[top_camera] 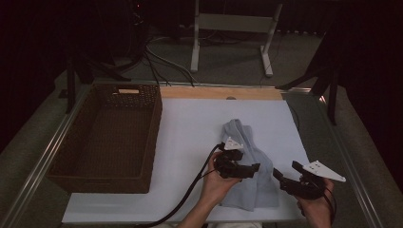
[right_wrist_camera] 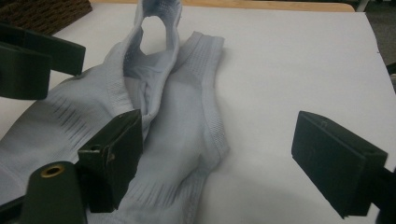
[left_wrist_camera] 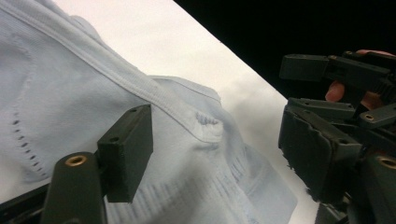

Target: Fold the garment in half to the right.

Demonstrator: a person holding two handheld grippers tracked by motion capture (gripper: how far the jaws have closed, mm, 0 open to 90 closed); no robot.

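A pale blue knit garment (top_camera: 260, 189) lies crumpled on the white sheet (top_camera: 190, 133), right of centre near the front edge. My left gripper (top_camera: 254, 168) hovers over its middle, jaws pointing right. In the left gripper view my left gripper (left_wrist_camera: 219, 154) stands open above the garment (left_wrist_camera: 70, 84), pinching nothing. My right gripper (top_camera: 284, 170) sits just right of the cloth, pointing left at it. In the right gripper view my right gripper (right_wrist_camera: 224, 161) is open, with the garment (right_wrist_camera: 177, 121) lying ahead and under its left jaw.
A dark wicker basket (top_camera: 153, 137) stands at the left of the sheet, nothing seen inside. The table's metal rails run along both sides. A wooden strip (top_camera: 218, 92) borders the far edge. Cables and stand legs are on the floor beyond.
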